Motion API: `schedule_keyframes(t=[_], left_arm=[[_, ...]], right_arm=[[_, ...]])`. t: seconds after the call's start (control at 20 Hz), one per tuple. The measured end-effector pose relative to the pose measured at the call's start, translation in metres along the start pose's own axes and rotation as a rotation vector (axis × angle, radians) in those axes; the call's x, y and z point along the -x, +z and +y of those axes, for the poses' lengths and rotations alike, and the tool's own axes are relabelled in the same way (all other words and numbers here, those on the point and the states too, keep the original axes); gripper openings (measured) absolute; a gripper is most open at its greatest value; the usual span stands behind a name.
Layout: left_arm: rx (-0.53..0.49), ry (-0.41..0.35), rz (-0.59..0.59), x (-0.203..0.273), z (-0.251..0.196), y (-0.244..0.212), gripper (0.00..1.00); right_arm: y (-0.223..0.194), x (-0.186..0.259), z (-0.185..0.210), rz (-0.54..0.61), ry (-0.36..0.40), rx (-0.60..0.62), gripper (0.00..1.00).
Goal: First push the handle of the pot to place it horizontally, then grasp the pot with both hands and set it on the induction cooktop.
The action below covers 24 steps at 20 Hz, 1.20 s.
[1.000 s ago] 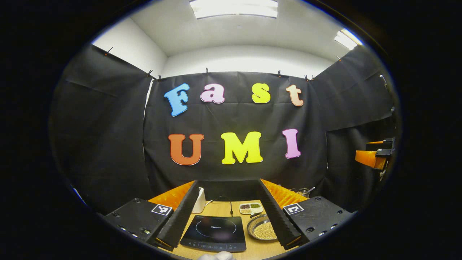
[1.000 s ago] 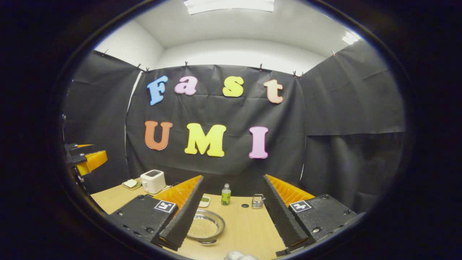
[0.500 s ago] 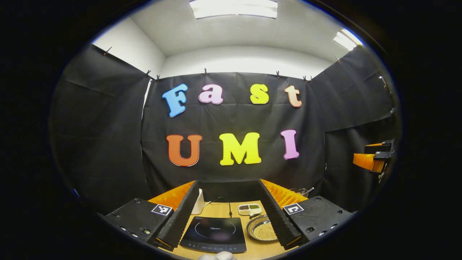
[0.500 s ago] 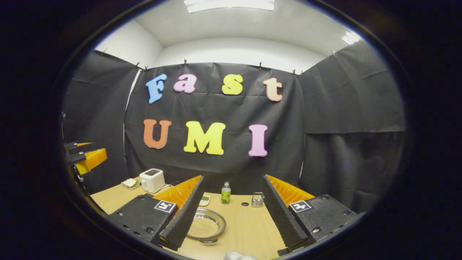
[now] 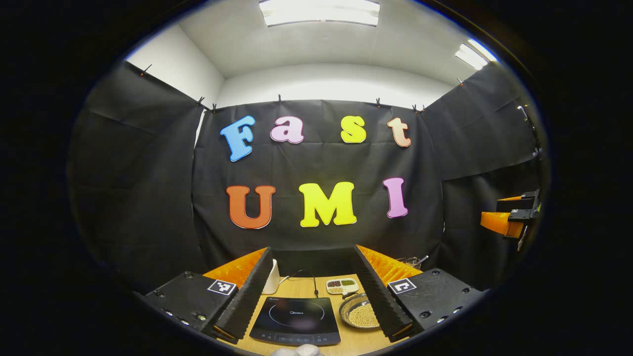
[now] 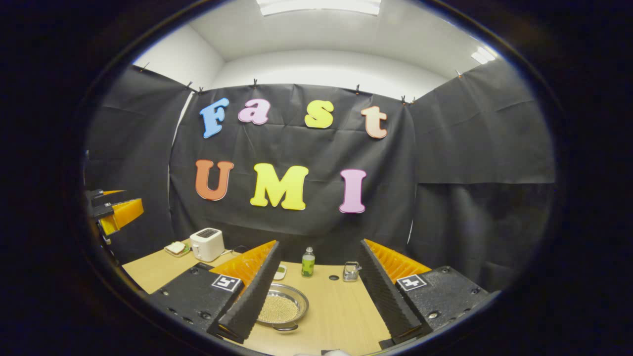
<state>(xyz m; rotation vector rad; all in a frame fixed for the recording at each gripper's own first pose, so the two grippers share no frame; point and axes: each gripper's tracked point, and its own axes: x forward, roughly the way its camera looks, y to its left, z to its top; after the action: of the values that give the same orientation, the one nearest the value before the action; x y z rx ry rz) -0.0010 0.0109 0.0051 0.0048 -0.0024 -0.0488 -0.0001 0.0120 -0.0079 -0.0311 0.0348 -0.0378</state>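
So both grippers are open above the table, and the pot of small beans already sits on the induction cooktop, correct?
Not quite. In the left gripper view the pot stands on the wooden table beside the induction cooktop, not on it; the cooktop's glass is bare. The rest holds: the left gripper and the right gripper are both open above the table.

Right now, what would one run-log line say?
left gripper: open, above induction cooktop | right gripper: open, empty | pot: on table, ungrasped
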Motion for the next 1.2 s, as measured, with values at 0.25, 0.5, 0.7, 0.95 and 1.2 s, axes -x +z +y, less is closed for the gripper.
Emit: schedule_keyframes(t=[0.25, 0.5, 0.7, 0.95, 1.2], left_arm=[[-0.013, -0.014, 0.021, 0.004, 0.000, -0.008, 0.95], [-0.011, 0.007, 0.036, 0.009, 0.002, -0.016, 0.96], [-0.009, 0.022, 0.032, 0.017, 0.005, -0.016, 0.96], [-0.032, 0.044, 0.063, 0.027, 0.011, -0.024, 0.96], [-0.041, 0.073, 0.081, 0.030, 0.017, -0.021, 0.96]], right_arm=[[-0.016, 0.001, 0.024, 0.046, 0.069, 0.005, 0.80], [-0.093, -0.010, 0.061, 0.259, 0.208, -0.026, 0.07], [-0.188, -0.015, 0.086, 0.464, 0.281, -0.017, 0.04], [-0.304, -0.016, 0.121, 0.674, 0.345, 0.012, 0.04], [-0.380, -0.037, 0.151, 0.793, 0.378, 0.020, 0.01]])
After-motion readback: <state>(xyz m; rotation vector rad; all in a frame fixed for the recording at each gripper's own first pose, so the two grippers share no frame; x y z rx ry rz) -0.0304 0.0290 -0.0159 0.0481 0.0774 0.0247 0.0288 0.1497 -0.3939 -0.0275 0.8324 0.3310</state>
